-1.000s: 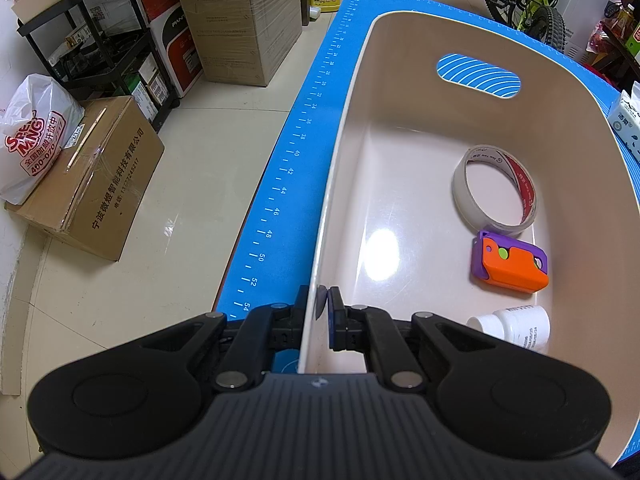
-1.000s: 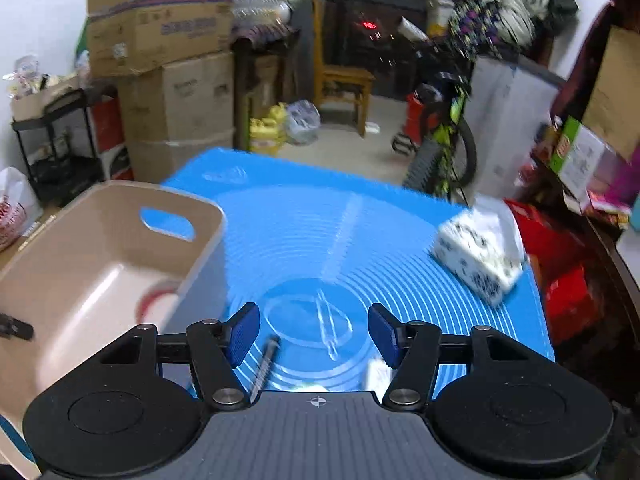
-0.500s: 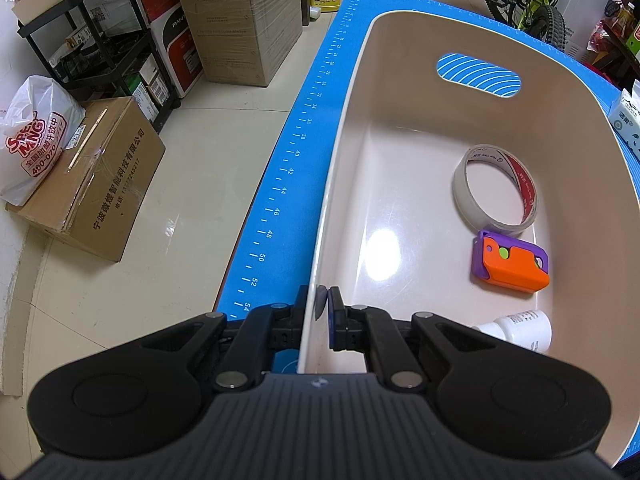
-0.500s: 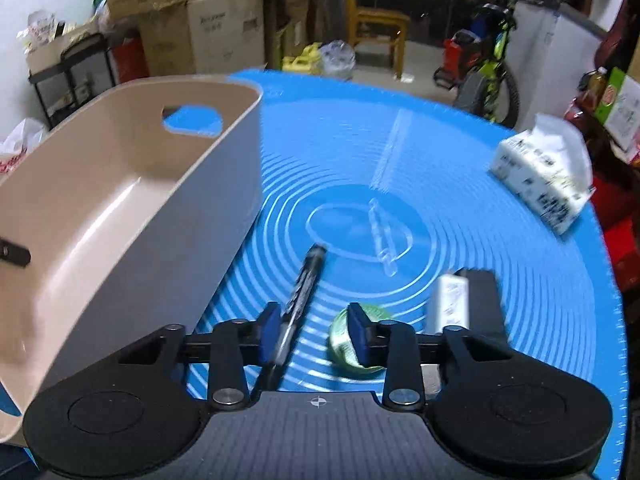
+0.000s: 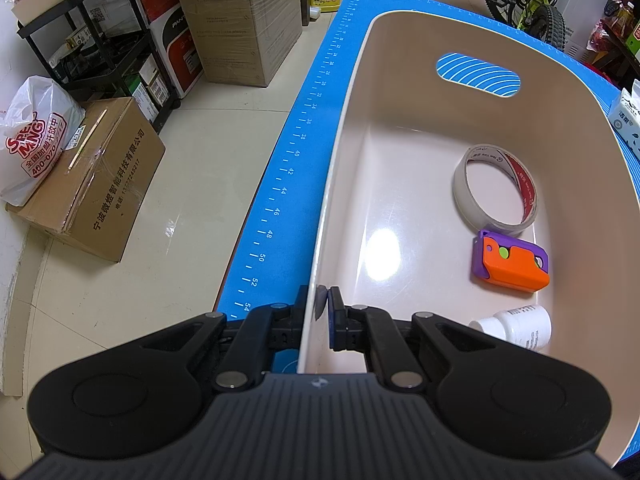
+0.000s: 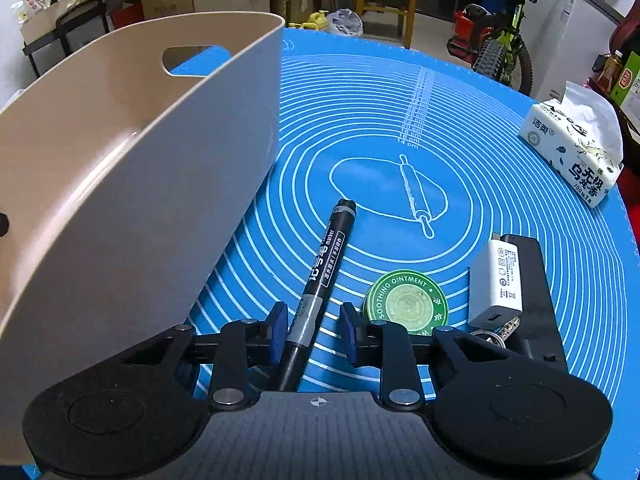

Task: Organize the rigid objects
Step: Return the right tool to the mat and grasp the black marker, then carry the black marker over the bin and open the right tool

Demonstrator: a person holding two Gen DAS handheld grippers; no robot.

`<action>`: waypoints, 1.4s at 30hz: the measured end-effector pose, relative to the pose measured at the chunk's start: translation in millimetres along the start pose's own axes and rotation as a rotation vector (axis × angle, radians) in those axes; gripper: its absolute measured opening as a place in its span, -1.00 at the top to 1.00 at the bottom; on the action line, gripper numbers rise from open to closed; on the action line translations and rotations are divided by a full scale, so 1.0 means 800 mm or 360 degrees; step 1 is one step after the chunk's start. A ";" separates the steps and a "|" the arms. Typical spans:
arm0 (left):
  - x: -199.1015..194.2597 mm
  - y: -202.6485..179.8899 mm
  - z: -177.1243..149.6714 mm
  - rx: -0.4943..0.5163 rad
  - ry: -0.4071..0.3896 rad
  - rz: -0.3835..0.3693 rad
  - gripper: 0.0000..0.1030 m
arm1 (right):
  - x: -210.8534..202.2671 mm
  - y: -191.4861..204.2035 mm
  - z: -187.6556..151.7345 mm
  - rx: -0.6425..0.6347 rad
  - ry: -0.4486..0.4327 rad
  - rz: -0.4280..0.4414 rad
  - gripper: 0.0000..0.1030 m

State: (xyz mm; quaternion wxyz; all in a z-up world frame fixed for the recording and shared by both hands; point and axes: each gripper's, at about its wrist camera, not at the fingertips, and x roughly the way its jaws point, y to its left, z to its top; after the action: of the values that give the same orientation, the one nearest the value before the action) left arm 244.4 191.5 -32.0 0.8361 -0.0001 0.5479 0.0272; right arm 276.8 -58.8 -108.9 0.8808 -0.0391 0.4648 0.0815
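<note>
The left gripper [image 5: 320, 312] pinches the near wall of the bin [image 5: 344, 168], which sits by the left edge of the blue mat [image 6: 460, 120]. In the bin lie tape [image 5: 496, 190], an orange case [image 5: 510, 266] and a white bottle [image 5: 520, 326]. The right gripper [image 6: 314, 330] is partly open around the marker [image 6: 320, 276], not squeezing it. A green tin [image 6: 406, 304] and a charger [image 6: 498, 280] lie just beside it.

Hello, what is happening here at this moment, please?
A person is tidying small objects into a beige plastic bin. The left gripper is shut on the bin's near wall. The right gripper is open around a black marker pen lying on the blue mat, not yet closed.
</note>
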 end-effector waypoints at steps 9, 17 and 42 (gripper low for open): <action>0.000 0.001 0.000 0.0001 -0.0001 0.0001 0.81 | -0.001 0.001 -0.001 0.0077 -0.0018 0.0019 0.52; 0.000 0.001 0.000 -0.0003 0.0000 -0.0001 0.81 | -0.020 -0.004 0.005 0.0077 -0.0101 -0.0016 0.53; 0.000 0.000 0.001 -0.0001 -0.0001 0.0002 0.81 | -0.153 0.061 0.076 0.0025 -0.0570 0.0242 0.53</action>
State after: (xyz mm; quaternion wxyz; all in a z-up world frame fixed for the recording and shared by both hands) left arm 244.8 191.8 -32.0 0.8362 0.0000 0.5477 0.0278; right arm 249.3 -14.9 27.1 0.9410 0.0181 0.3028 0.1500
